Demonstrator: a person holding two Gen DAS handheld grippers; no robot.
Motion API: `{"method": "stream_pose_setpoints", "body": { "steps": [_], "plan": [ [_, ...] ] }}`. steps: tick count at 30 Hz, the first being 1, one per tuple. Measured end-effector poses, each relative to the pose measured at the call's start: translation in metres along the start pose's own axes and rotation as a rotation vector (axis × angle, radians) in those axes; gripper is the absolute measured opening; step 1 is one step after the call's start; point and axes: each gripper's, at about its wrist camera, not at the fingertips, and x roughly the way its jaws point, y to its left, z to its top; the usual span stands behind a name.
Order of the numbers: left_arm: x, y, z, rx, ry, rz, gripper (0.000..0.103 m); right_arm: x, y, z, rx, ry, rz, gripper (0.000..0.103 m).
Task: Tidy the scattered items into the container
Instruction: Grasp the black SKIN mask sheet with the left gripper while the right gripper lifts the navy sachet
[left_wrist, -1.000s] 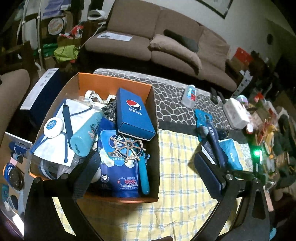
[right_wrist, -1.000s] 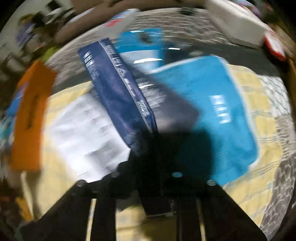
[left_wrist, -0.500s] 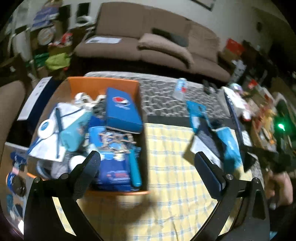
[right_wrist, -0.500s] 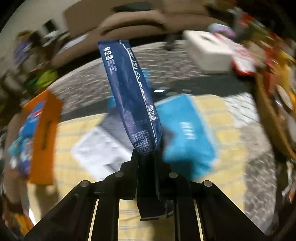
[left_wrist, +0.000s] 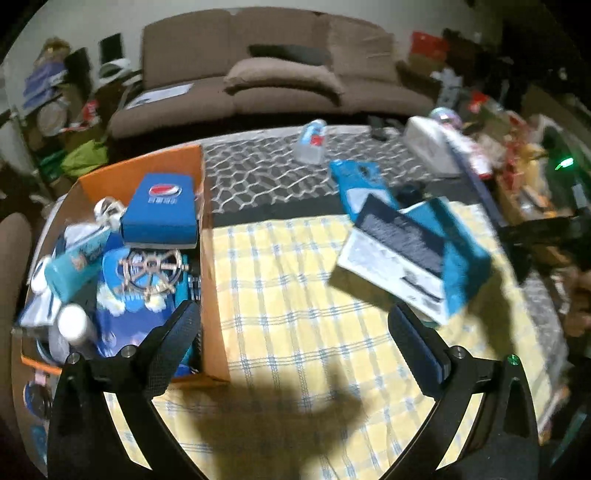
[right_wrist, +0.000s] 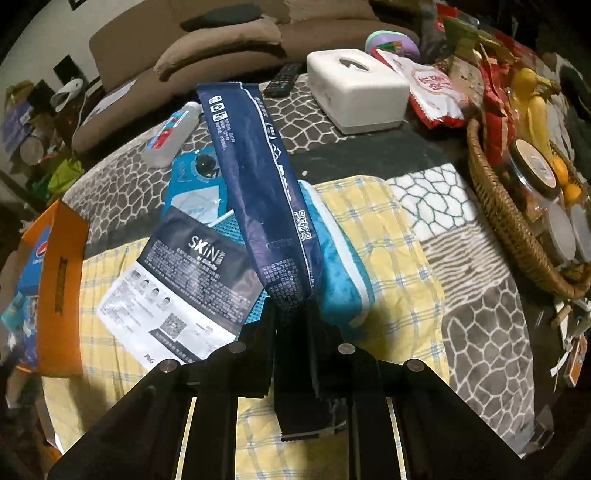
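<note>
A dark blue packet (right_wrist: 258, 192) is being pinched at its near end by the right gripper (right_wrist: 295, 325), held clear above the yellow cloth (right_wrist: 388, 236), and is best being carried level toward the orange box (left_wrist: 207, 236) at the table's left edge, while the left gripper (left_wrist: 295, 332) is being held spread and empty.

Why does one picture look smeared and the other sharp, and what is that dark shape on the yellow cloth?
Left wrist view: motion blur smears the teal pouch and box; the dark shape is a shadow on the cloth. Right wrist view: sharp, with print on the navy packet legible. Both bend edges, fisheye.
</note>
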Motion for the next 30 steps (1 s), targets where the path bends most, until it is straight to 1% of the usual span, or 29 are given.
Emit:
{"method": "stream_pose_setpoints", "body": {
  "steps": [1,4,6,8,12,13,14,15,16,17,18,19,20,21,22,23,25,26,27,28,29,30],
  "plan": [
    [0.006,-0.004,-0.003,-0.005,0.015,-0.002,0.102,-0.001,-0.001,0.000,0.005,-0.001,0.003,0.015],
    [0.029,-0.020,-0.009,-0.030,0.090,-0.075,0.102,-0.001,-0.007,0.002,0.026,0.003,0.015,0.015],
    [0.045,-0.029,-0.008,-0.078,0.120,-0.129,0.102,-0.003,-0.008,0.003,0.026,-0.003,0.012,0.016],
    [0.065,-0.035,-0.003,-0.142,0.149,-0.161,0.102,-0.005,-0.006,0.005,0.017,-0.010,0.013,0.016],
    [0.114,-0.042,0.006,-0.296,0.230,-0.198,0.102,-0.005,-0.003,0.005,0.011,-0.010,0.029,0.016],
    [0.123,-0.043,0.006,-0.319,0.238,-0.192,0.101,-0.005,-0.002,0.005,0.006,-0.006,0.025,0.016],
    [0.133,-0.046,0.008,-0.332,0.245,-0.175,0.098,-0.003,-0.001,0.005,-0.004,0.000,0.018,0.016],
    [0.139,-0.049,0.010,-0.333,0.246,-0.161,0.091,-0.002,0.001,0.004,-0.014,0.005,0.012,0.015],
    [0.144,-0.053,0.011,-0.329,0.242,-0.164,0.088,-0.001,0.002,0.003,-0.019,0.010,0.008,0.015],
    [0.146,-0.056,0.012,-0.326,0.237,-0.170,0.081,0.002,0.003,0.002,-0.030,0.021,0.004,0.015],
    [0.146,-0.058,0.011,-0.323,0.230,-0.179,0.067,0.004,0.004,0.002,-0.039,0.029,-0.001,0.015],
    [0.145,-0.061,0.010,-0.321,0.217,-0.194,0.057,0.006,0.004,0.002,-0.042,0.032,-0.007,0.015],
    [0.143,-0.061,0.010,-0.325,0.210,-0.215,0.037,0.008,0.003,0.002,-0.042,0.035,-0.014,0.016],
    [0.139,-0.060,0.008,-0.338,0.193,-0.236,0.024,0.010,0.001,0.002,-0.035,0.041,-0.016,0.016],
    [0.131,-0.058,0.006,-0.353,0.160,-0.257,0.017,0.011,-0.001,0.002,-0.027,0.045,-0.014,0.016],
    [0.125,-0.058,0.008,-0.350,0.140,-0.261,0.009,0.012,-0.004,0.002,-0.013,0.045,-0.013,0.017],
    [0.102,-0.065,0.011,-0.287,0.081,-0.178,0.008,0.012,-0.006,0.003,0.002,0.044,-0.015,0.019],
    [0.087,-0.066,0.008,-0.270,0.037,-0.163,0.006,0.013,-0.005,0.004,0.002,0.040,-0.018,0.025],
    [0.073,-0.067,0.005,-0.257,0.006,-0.165,0.005,0.014,-0.004,0.005,0.000,0.035,-0.019,0.040],
    [0.055,-0.067,0.002,-0.241,-0.026,-0.164,0.004,0.016,-0.003,0.006,0.000,0.031,-0.023,0.049],
    [0.043,-0.067,0.002,-0.230,-0.048,-0.160,0.002,0.019,-0.002,0.007,0.000,0.025,-0.032,0.069],
    [0.030,-0.066,0.002,-0.213,-0.067,-0.154,0.001,0.023,-0.001,0.009,-0.002,0.018,-0.042,0.083]
  ]
}}
